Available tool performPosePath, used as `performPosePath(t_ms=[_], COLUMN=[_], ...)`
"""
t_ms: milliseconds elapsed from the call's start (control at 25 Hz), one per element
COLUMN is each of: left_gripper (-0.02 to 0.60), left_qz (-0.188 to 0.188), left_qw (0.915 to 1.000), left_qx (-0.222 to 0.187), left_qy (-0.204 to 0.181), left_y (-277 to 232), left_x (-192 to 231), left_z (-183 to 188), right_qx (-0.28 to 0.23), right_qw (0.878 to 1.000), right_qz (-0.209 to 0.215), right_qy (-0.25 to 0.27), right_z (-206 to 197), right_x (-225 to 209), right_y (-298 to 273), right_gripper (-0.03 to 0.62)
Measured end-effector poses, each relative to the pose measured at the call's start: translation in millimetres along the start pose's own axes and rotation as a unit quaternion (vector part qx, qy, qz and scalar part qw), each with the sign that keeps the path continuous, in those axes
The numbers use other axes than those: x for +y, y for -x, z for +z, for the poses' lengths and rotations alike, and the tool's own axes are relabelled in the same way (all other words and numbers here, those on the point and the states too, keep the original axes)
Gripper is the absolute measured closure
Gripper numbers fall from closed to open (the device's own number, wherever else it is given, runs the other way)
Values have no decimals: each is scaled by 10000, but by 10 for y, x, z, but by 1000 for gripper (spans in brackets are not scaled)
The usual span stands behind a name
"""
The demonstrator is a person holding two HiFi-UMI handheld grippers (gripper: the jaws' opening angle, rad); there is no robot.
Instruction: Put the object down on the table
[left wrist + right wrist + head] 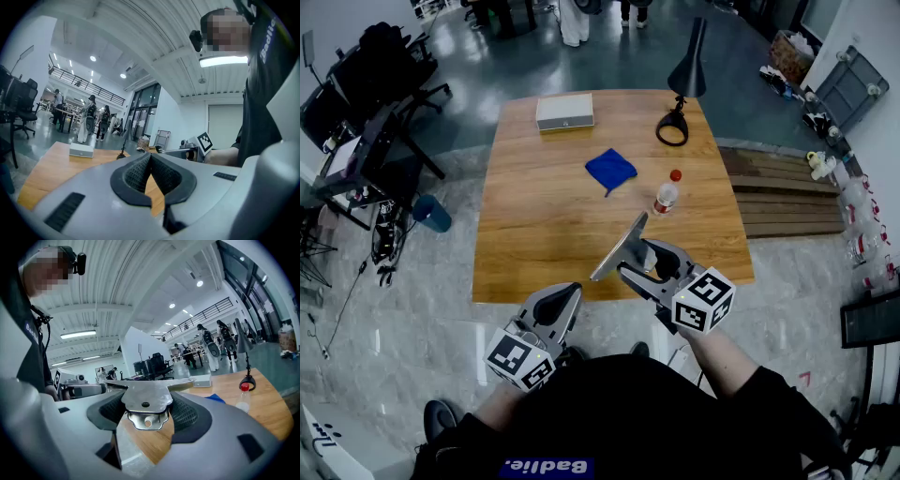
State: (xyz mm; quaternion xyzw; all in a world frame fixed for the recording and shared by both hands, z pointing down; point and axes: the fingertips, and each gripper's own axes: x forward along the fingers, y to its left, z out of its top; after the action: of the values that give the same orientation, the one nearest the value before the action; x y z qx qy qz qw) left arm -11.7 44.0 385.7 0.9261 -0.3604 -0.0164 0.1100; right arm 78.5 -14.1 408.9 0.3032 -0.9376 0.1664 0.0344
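Observation:
A flat silver metal plate point(619, 251) with a T-shaped end sticks up and to the left out of my right gripper point(645, 262), above the near edge of the wooden table point(534, 225). In the right gripper view the metal plate point(146, 397) spans the gap between the ribbed pads, and the right gripper point(146, 411) is shut on it with its jaws wide. My left gripper point(567, 298) hangs off the table's near side, close to my body. In its own view the left gripper point(150, 176) is shut, the pads meeting at the tips with nothing between them.
On the table lie a blue cloth point(610, 171), a small bottle with a red cap point(667, 194), a white box point(564, 112) at the far edge and a black desk lamp point(680, 94). Office chairs and equipment point(366, 112) stand to the left; wooden steps point(783, 202) on the right.

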Motion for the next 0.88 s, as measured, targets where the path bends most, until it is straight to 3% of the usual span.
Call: performPosePath(t_ms=[880], left_gripper=[572], left_qz=[-175], left_qw=[9998], left_qx=[42], left_qy=[13], left_y=[310], left_x=[241], left_z=[-11], right_qx=[-94], right_qw=[9998], right_qz=[-133], right_qy=[-123], right_z=[-5], right_x=[214], right_y=[-314], right_gripper=[304])
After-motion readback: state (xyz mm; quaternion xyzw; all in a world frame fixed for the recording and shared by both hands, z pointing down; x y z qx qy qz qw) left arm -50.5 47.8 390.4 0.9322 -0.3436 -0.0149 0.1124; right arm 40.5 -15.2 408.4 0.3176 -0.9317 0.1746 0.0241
